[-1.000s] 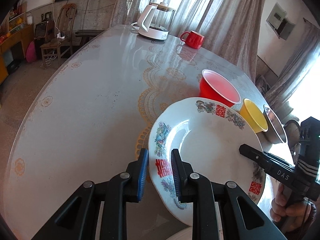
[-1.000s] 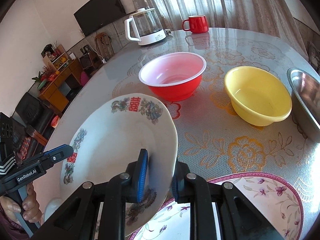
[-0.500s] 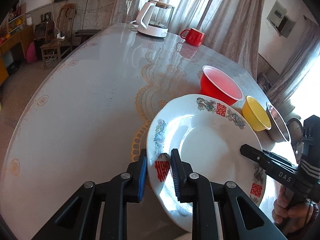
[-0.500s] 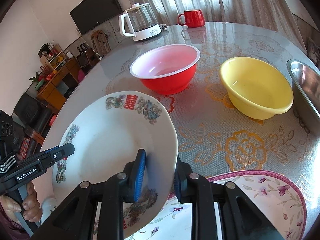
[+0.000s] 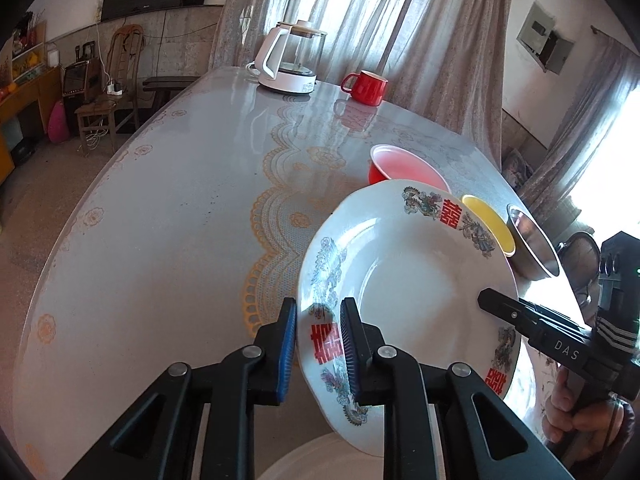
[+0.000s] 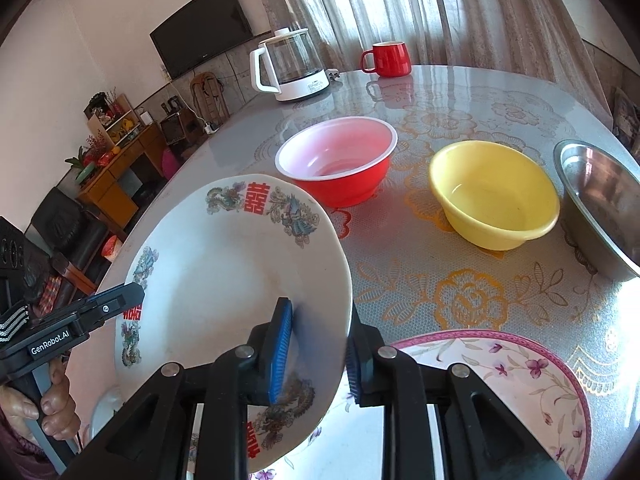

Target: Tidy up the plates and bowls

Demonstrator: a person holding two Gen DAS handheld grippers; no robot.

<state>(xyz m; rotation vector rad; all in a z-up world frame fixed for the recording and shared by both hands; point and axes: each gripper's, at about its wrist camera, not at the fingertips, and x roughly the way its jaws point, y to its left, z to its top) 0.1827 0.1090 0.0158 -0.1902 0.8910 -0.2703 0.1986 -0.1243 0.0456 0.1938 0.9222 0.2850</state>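
Observation:
A white plate (image 5: 408, 280) (image 6: 224, 272) with red characters and painted birds on its rim hangs tilted above the table, carried between both grippers. My left gripper (image 5: 318, 320) is shut on its near left rim. My right gripper (image 6: 318, 320) is shut on the opposite rim. Each view also shows the other gripper on the far edge: the right gripper (image 5: 532, 328) and the left gripper (image 6: 80, 320). Beyond the plate stand a red bowl (image 6: 340, 160), a yellow bowl (image 6: 496, 192) and a steel bowl (image 6: 600, 200). A pink-rimmed floral plate (image 6: 500, 380) lies under the right gripper.
A glass kettle (image 5: 290, 60) and a red mug (image 5: 366, 86) stand at the far edge of the round table (image 5: 160, 220). Something white and round (image 5: 320, 460) shows below the left gripper. A person's hand (image 5: 576, 412) holds the right gripper's handle.
Both grippers have risen a little with the plate. In the left wrist view the plate's far rim now covers part of the red bowl and yellow bowl.

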